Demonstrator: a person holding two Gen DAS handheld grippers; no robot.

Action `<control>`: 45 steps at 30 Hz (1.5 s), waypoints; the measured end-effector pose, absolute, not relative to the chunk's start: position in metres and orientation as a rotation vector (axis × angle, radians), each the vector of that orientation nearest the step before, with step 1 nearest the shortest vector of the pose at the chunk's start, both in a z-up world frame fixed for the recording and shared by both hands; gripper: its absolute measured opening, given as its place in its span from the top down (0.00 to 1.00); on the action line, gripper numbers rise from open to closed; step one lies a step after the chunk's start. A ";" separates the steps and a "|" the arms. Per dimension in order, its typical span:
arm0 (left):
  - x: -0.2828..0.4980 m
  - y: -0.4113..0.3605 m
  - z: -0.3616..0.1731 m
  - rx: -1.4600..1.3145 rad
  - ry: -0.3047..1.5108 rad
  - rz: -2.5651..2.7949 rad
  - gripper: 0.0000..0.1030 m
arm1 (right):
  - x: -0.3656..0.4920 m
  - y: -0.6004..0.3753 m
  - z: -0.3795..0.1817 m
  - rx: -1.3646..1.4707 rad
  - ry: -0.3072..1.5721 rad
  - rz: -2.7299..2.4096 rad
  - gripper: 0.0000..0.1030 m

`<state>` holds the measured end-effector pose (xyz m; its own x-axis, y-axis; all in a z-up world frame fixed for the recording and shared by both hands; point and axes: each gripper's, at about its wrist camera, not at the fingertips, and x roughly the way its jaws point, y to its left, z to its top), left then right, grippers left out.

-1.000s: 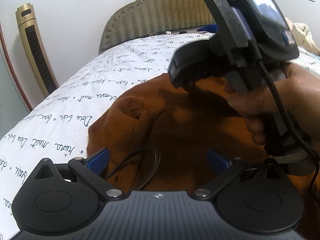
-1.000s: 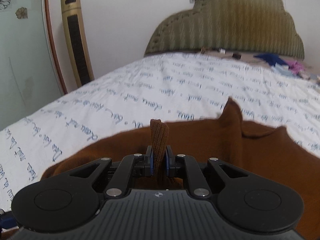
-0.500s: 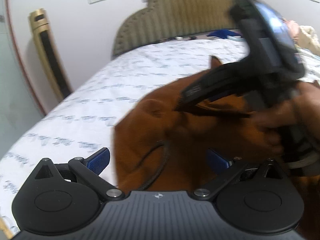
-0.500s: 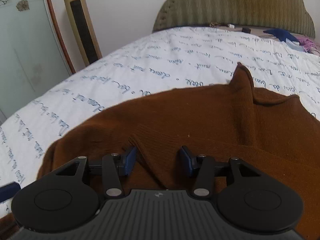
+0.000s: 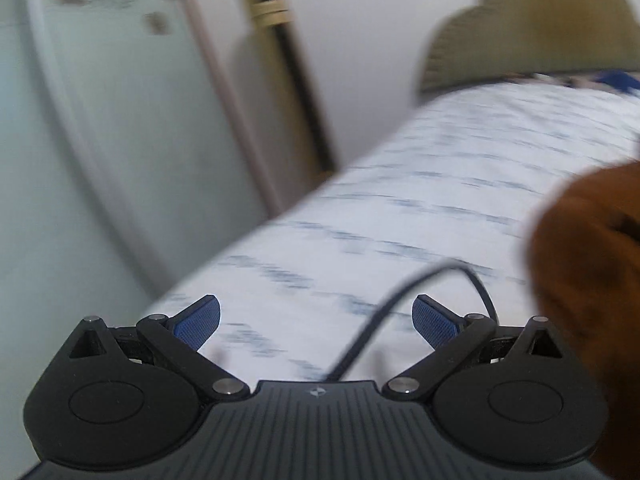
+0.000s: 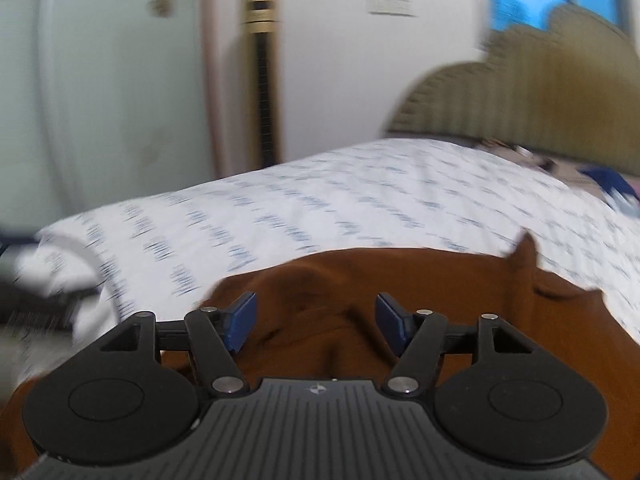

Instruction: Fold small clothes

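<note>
Rust-brown knitted garment (image 6: 420,300) lies spread on the white bedsheet printed with blue script (image 6: 320,208), directly under and ahead of the right gripper (image 6: 316,322). Right gripper's jaws have just been opening; blue pads (image 6: 242,320) stand apart, nothing pinched, brown knit showing in the gap below them with a raised fold running toward the camera. One corner of the garment sticks up as a small peak at its far edge, right of centre. Right gripper tilts down at the cloth, view slightly rolled, heavy motion blur.

Left gripper (image 5: 316,322) has its jaws spread wide, blue pads (image 5: 198,322) far apart, nothing between them but bare sheet (image 5: 400,200). Brown garment (image 5: 580,280) sits well off to the right of the left gripper's fingers in the left wrist view, only a bunched edge visible at the frame's right border, not touching either pad. Thin black cable (image 5: 400,300) loops up from the gripper body across the sheet between the fingers. Left gripper points down toward the bed edge, aimed away from the cloth; frame strongly blurred.

Background: olive ribbed padded headboard (image 6: 540,88) at the far end of the bed, tall gold-and-black tower unit (image 6: 262,80) against the white wall, frosted glass panel (image 6: 100,100) at left. No hand visible in either view.
</note>
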<state>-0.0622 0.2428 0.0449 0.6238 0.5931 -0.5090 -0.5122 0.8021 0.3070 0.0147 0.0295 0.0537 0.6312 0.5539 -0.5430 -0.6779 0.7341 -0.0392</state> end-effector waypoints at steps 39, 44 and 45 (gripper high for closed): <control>-0.133 0.332 0.098 -0.039 0.564 0.887 0.00 | 0.015 0.131 0.046 0.181 0.924 1.286 0.15; -0.120 0.325 0.082 0.003 0.603 0.845 0.00 | -0.002 0.108 0.054 0.088 0.823 1.267 0.15; -0.117 0.322 0.079 0.010 0.621 0.833 0.00 | -0.006 0.104 0.057 0.126 0.851 1.328 0.13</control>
<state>-0.1165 0.3219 0.0787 0.5072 0.6939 -0.5112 -0.6884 0.6830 0.2441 -0.0060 0.1038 0.0565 -0.0053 0.8827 -0.4699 -0.7961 0.2806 0.5362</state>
